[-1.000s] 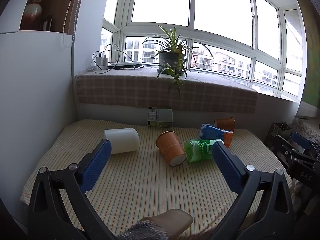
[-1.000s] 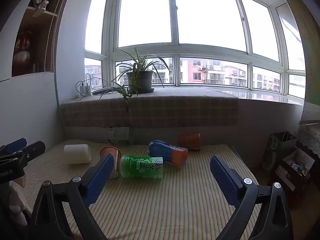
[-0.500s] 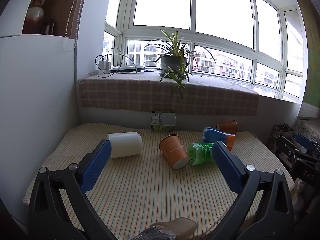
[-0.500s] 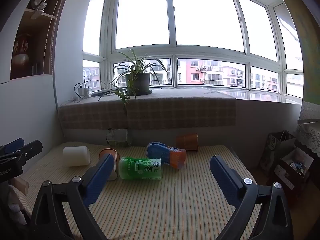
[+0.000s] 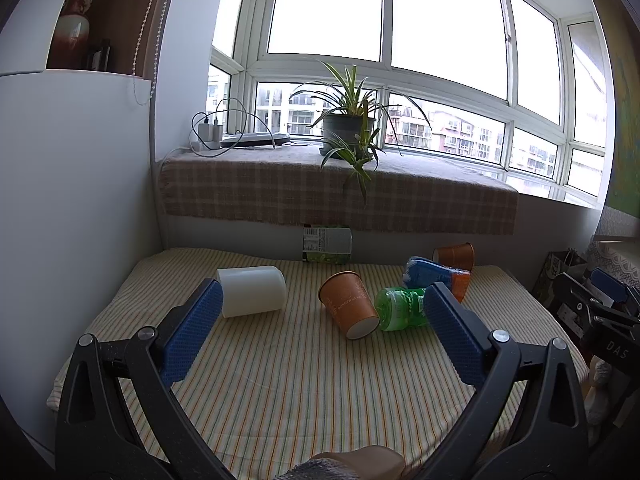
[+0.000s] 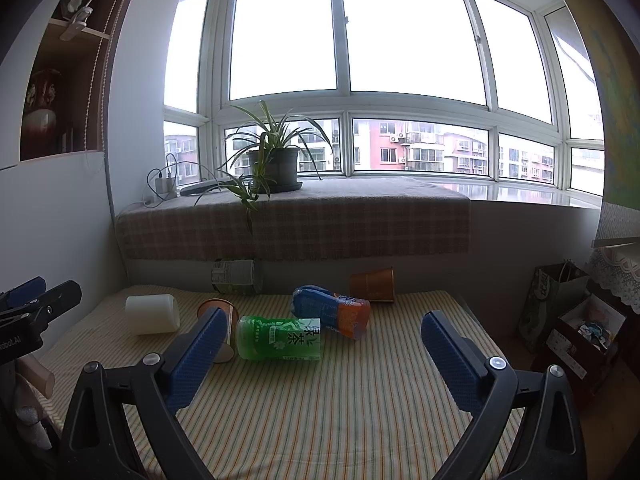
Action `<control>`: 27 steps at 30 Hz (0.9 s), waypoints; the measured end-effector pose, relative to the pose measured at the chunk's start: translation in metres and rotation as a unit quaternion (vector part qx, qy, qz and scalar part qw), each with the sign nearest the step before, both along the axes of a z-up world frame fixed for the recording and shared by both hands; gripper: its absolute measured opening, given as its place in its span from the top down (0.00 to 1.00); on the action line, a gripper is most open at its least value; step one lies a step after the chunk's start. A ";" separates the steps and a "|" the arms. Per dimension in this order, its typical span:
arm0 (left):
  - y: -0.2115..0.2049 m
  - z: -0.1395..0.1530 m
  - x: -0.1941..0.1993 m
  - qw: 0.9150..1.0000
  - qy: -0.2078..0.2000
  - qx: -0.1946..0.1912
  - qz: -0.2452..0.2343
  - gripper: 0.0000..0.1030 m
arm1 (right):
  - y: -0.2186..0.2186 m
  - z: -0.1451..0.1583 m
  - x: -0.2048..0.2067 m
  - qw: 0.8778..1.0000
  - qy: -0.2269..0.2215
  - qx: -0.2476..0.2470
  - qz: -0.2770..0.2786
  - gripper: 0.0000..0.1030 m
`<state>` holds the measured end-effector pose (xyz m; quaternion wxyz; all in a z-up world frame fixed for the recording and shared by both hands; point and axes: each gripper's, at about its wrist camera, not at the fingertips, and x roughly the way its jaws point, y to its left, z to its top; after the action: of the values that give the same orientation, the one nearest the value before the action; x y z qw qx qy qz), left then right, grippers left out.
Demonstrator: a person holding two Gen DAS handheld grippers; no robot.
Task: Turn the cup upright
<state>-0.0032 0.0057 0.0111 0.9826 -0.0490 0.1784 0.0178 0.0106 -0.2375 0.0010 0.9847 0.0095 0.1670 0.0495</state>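
An orange paper cup [image 5: 349,304] lies on its side on the striped table, beside a green bottle [image 5: 400,307]; in the right wrist view the cup [image 6: 221,322] is partly hidden behind my left finger. A second orange cup [image 5: 454,255] lies on its side at the back, also in the right wrist view [image 6: 373,284]. A white cup [image 5: 252,296] lies on its side at the left, also in the right wrist view [image 6: 152,314]. My left gripper [image 5: 320,324] is open and empty, short of the cups. My right gripper [image 6: 320,340] is open and empty, short of the green bottle [image 6: 279,338].
A blue and orange bottle [image 6: 330,315] lies behind the green one. A clear bottle [image 5: 327,245] lies against the back wall. A potted plant [image 5: 349,136] stands on the checked sill. Bags [image 6: 568,320] stand on the floor at the right. A white wall [image 5: 76,208] borders the table's left.
Both grippers have pulled back and risen slightly; the objects sit a little lower and smaller in view. Nothing on the table moved.
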 end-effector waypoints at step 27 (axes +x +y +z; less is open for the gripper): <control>0.000 0.002 -0.002 1.000 -0.003 0.000 0.001 0.01 | 0.001 -0.001 -0.001 1.000 0.002 0.000 0.000 0.04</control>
<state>-0.0054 0.0057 0.0126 0.9831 -0.0494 0.1751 0.0182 0.0097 -0.2361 0.0002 0.9844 0.0092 0.1688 0.0497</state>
